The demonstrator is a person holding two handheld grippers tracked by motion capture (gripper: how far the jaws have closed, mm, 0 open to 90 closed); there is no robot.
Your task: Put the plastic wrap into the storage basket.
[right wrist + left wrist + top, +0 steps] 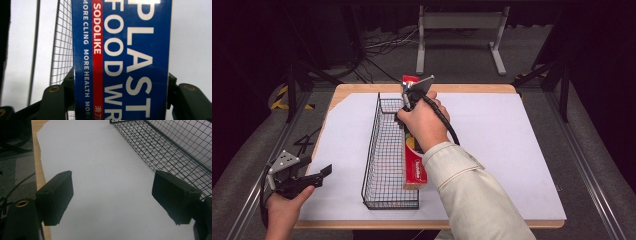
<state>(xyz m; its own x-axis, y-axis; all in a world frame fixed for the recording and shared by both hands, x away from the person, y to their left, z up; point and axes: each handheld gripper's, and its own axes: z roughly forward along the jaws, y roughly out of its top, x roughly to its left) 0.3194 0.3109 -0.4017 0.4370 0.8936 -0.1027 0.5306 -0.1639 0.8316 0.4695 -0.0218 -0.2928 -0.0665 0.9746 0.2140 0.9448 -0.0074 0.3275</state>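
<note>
A long box of plastic food wrap (415,169), red on one face and blue with white lettering (130,50) on another, runs along the right wall of a black wire basket (371,145). My right gripper (408,117) is shut on the box near its middle, its jaws pressing both long sides (120,80). Whether the box rests on the basket's rim or hangs just above it I cannot tell. My left gripper (316,167) is held at the table's near left corner. Its jaws stand open (112,195) over white paper with nothing between them.
A white paper sheet (502,150) covers most of the wooden table (362,88). The basket's mesh wall (175,147) lies to the right of the left gripper. Cables and a metal stand (459,30) sit on the floor beyond the table.
</note>
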